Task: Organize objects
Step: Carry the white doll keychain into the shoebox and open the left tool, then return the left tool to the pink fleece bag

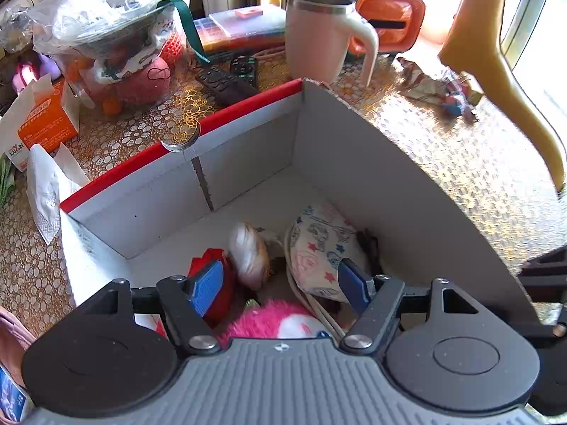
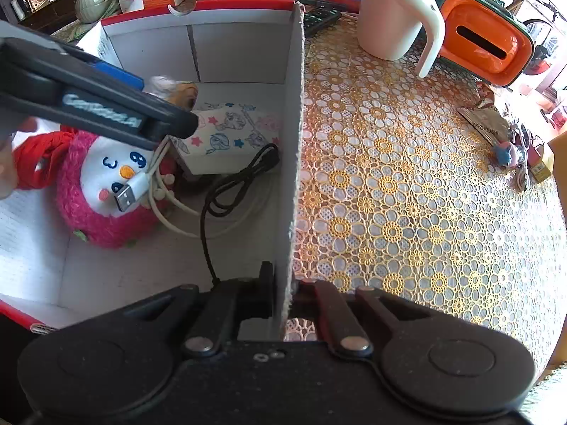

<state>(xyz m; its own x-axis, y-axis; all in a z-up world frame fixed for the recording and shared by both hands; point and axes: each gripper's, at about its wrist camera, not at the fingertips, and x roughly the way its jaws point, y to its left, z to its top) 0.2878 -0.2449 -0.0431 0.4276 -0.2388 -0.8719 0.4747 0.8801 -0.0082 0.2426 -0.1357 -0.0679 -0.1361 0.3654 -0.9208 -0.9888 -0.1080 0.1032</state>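
Left wrist view: left gripper (image 1: 280, 283) jaws apart, empty, inside white cardboard box (image 1: 248, 148), above pink plush penguin (image 2: 106, 191). Right gripper (image 2: 283, 297) clamped on box wall, steadying it on bench (image 2: 407, 194).

left gripper (image 1: 280, 283) tilts downward, jaws apart — right gripper (image 2: 283, 297) angled down, jaws clamped.

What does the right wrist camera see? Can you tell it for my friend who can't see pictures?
The right claw is shut on the wall of a white cardboard box. Inside lie a pink plush penguin, white and black cables and a patterned pouch, with the left claw above them. A pink mug stands on the lace tablecloth.
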